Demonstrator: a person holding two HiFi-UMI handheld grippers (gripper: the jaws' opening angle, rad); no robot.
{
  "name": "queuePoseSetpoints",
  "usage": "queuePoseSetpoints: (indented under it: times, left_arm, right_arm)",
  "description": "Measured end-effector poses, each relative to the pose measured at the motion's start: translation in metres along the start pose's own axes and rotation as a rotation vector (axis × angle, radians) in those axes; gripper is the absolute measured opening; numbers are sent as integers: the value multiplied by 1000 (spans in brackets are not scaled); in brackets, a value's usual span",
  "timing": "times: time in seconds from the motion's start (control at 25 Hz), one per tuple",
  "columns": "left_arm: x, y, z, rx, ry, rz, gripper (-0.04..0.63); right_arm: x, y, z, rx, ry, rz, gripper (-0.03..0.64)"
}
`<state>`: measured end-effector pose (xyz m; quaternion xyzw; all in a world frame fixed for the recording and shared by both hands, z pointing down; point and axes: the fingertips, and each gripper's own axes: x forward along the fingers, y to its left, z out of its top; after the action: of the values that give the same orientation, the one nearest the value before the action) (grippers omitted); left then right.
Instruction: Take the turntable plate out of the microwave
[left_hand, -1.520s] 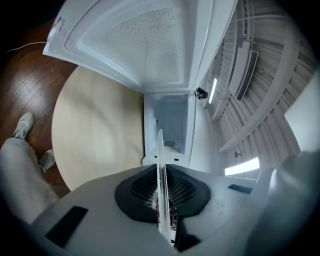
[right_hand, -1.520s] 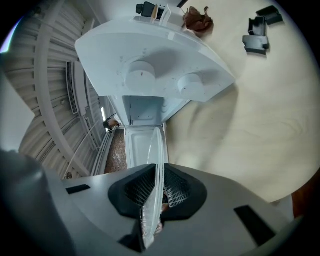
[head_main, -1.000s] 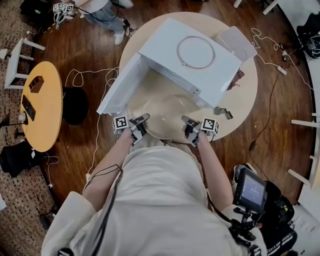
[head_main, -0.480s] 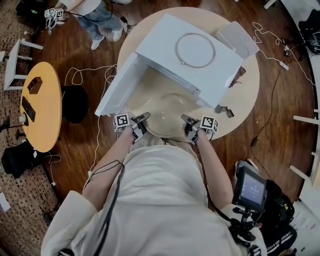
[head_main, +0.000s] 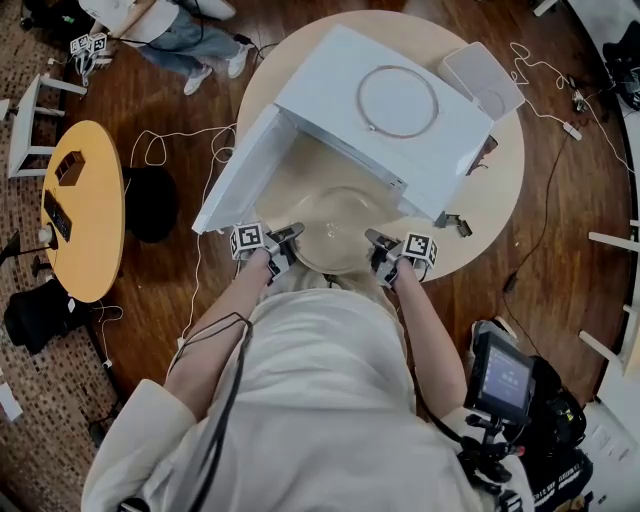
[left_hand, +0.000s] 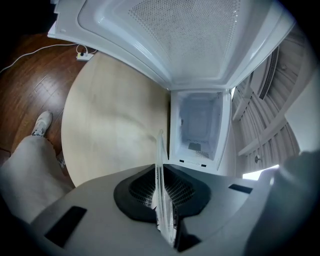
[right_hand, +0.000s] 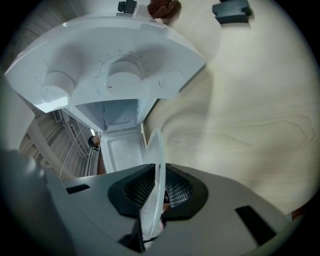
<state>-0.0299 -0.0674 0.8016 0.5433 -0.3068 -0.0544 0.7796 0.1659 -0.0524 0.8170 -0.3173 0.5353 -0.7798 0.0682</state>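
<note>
From the head view, the clear glass turntable plate was outside the white microwave, just in front of its open mouth and over the near edge of the round table. The left gripper held the plate's left rim and the right gripper its right rim, so the plate spanned the gap between them. The microwave door stood swung open at the left, and a thin ring lay on top of the microwave. Whether the plate touched the table could not be told from here. In the left gripper view, the plate showed edge-on as a thin glass sliver running straight out from between the dark ribbed fingers, which were clamped tight on its rim; the empty oven cavity sat beyond. In the right gripper view, the plate again stood edge-on, its curved rim rising out of the fingers, which were pinched closed on it, with the pale table beyond at the right.
</note>
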Motion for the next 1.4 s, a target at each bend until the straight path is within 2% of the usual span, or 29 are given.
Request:
queuePoseSetpoints:
  times: [0.8,0.96,1.16,1.4]
  left_arm:
    - [-13,18,-1,-40,9,45,32]
    - [-12,26,-2,-55,15,81,32]
    - [-7,25,-2,-36,36,99,32]
    - [-7,26,-2,-47,23,119,32]
  right_arm:
    - [17,-25,-15,60,3,-37,43]
    - [18,-36,-19,94,-12,-56,44]
    - [17,-43,-17,98,-30,-54,49]
    - [18,-45,-18,86,-46,-50,54]
